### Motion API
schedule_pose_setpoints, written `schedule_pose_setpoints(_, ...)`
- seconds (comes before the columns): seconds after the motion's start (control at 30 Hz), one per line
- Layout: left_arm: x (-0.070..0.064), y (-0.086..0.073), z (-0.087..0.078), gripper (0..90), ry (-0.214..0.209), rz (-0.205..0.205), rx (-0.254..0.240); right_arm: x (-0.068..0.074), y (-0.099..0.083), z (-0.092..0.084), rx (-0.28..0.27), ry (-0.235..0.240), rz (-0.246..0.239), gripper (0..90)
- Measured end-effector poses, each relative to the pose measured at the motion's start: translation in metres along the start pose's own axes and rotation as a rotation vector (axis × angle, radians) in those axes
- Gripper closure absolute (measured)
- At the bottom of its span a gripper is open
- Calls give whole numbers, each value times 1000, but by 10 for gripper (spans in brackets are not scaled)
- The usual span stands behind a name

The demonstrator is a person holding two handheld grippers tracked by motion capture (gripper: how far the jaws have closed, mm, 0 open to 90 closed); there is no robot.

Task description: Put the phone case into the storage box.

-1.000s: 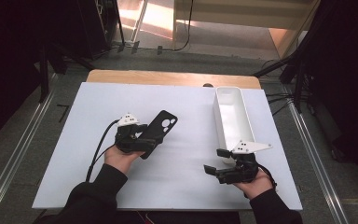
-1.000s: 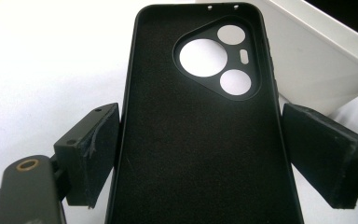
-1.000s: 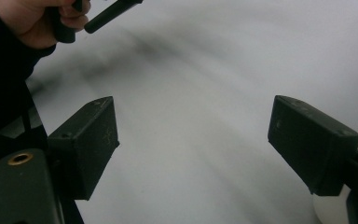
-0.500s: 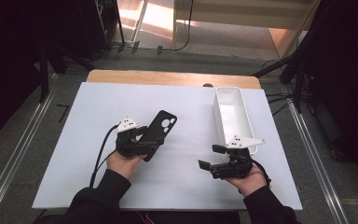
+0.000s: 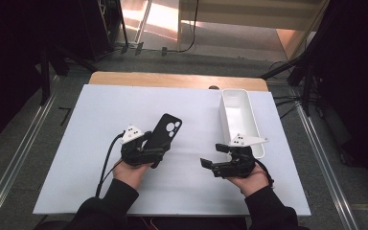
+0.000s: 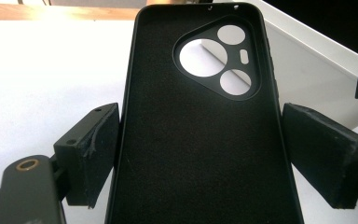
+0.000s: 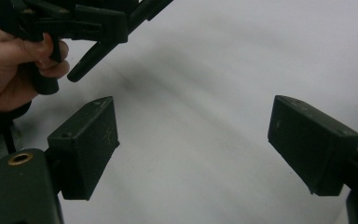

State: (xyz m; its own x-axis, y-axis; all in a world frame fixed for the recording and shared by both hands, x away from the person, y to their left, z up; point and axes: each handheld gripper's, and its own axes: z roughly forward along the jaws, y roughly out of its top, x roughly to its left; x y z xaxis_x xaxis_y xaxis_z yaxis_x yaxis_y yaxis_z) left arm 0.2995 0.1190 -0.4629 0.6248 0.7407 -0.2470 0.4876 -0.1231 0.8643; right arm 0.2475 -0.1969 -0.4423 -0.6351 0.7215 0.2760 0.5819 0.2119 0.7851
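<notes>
The black phone case [image 6: 200,130] sits between the jaws of the left gripper [image 5: 146,152], inside facing up, so you can look right into it and see the camera cutout [image 6: 219,60] with its round holes at the far end. In the left gripper view both pads [image 6: 91,149] sit right at the case's long edges, so it's clamped across its width, jaws spread wide to fit it. From the high view the case sticks out ahead of that gripper over the white table [image 5: 100,120], angled up and to the right, roughly mid-table.

The right gripper [image 5: 215,155] is off to the right of it, well apart, pointing left toward the case. Its jaws are wide open with nothing between them, just bare tabletop in the right gripper view.

A long white bin [image 5: 239,120] runs along the right side of the table, just beyond the right hand [image 5: 249,179].
</notes>
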Motion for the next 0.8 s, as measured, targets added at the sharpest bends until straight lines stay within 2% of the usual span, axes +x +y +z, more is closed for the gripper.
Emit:
schedule_pose_setpoints(0.2,-3,-3,-2,138,26,7,-44,1,7,1,-10,-4,22,145)
schedule_pose_setpoints(0.4,-8,-5,1,137,31,23,-50,2,16,3,-21,-6,33,145)
schedule_pose_setpoints(0.6,-11,-9,2,137,37,17,-69,2,25,5,-30,-11,53,145)
schedule_pose_setpoints(0.7,-12,-11,2,137,30,-8,-69,2,29,6,-31,-2,68,145)
schedule_pose_setpoints(0.8,-14,-11,2,137,28,-10,-71,1,33,8,-34,4,84,145)
